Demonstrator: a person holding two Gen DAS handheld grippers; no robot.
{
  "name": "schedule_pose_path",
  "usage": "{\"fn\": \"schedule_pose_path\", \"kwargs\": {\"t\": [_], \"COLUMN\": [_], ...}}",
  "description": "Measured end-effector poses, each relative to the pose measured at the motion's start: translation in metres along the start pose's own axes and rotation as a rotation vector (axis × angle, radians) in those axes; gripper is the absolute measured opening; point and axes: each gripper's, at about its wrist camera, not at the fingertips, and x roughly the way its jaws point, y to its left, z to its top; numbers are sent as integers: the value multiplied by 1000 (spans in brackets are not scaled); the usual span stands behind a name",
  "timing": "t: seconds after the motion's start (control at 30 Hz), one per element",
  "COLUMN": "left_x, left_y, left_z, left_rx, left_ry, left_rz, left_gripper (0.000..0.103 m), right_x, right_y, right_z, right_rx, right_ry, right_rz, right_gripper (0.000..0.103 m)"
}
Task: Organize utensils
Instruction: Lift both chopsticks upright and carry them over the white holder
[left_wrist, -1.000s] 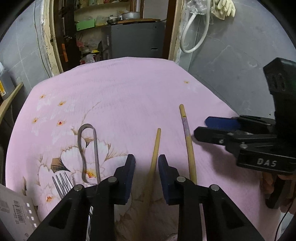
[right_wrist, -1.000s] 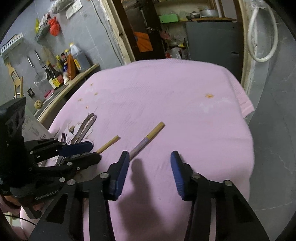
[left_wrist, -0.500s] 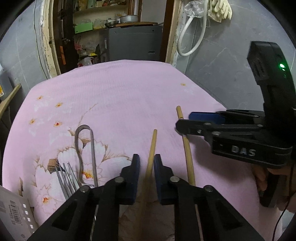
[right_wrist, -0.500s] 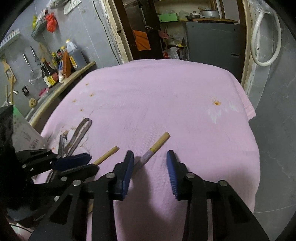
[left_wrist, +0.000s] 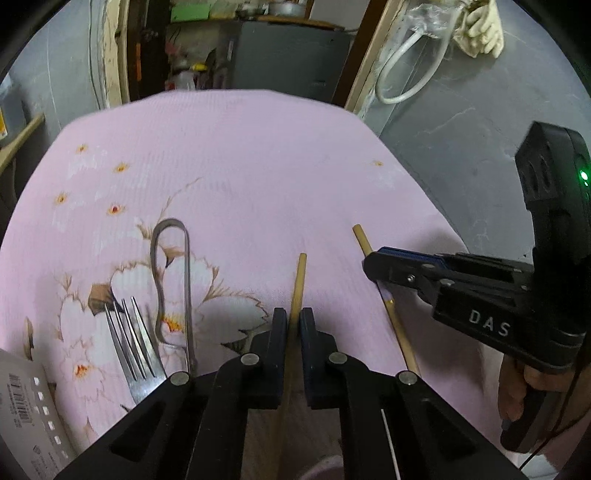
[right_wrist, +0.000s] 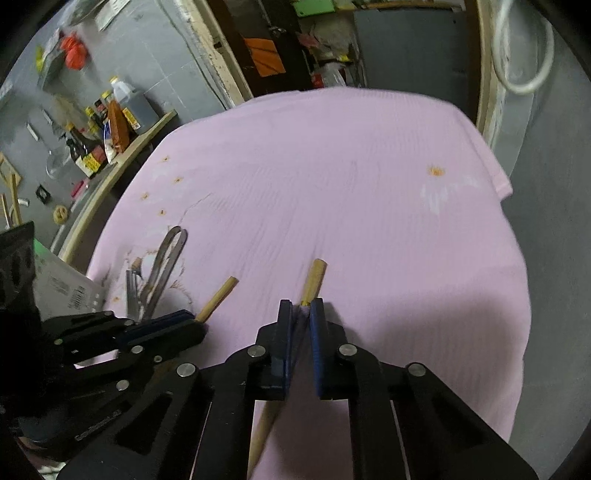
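A: Where do the two chopsticks lie?

B: Both on the pink cloth over the bench (left_wrist: 258, 155). In the left wrist view the left chopstick (left_wrist: 298, 280) runs from low centre straight up the frame, along the line of the left gripper (left_wrist: 292, 325). Its jaws have just been closing and now pinch that stick between the pads.

A: And the other one?

B: The right chopstick (right_wrist: 313, 282) points up the middle of the right wrist view, tilted slightly right. The right gripper (right_wrist: 301, 314) has also just been closing, and it clamps that stick a little below its far end.

A: So each hand holds the nearer stick?

B: Yes, each long axis is roughly in line with its own gripper. The fork (left_wrist: 133, 350) and metal tongs (left_wrist: 173, 280) lie untouched at lower left, nearer the left hand.
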Motion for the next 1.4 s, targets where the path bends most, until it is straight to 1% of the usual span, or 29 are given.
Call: {"fn": "schedule_pose_path", "kwargs": {"t": [0.07,0.13,0.23,0.4,0.63,0.77,1.0,1.13,1.4], "left_x": [1,-2,-15,-39,-89,-118,-170,-203,-266], "left_y": [0,3,5,4,3,6,19,35,76], "left_z": [2,6,10,11,5,3,7,9,22], "left_rx": [-8,-30,-50,-40,-17,-5,-28,-40,-102], "left_ry": [36,54,26,-29,-161,-238,-384,-472,-643], "left_rz": [-5,-16,-41,-58,-95,-100,-110,-93,-36], "left_gripper": [7,7,7,6,6,6,6,6,6], "right_x": [0,0,-9,-40,-90,-118,-169,-194,-226], "right_y": [-6,-8,-8,4,23,34,63,87,152], "right_z": [-4,-8,-13,-15,-21,-22,-21,-13,8], "right_rx": [35,69,95,71,-10,-28,-62,-91,-163], "right_ry": [8,6,-30,-143,-287,-359,-501,-590,-714], "right_rz": [22,41,53,57,39,33,41,67,131], "right_gripper": [7,7,7,7,6,6,6,6,6]}}
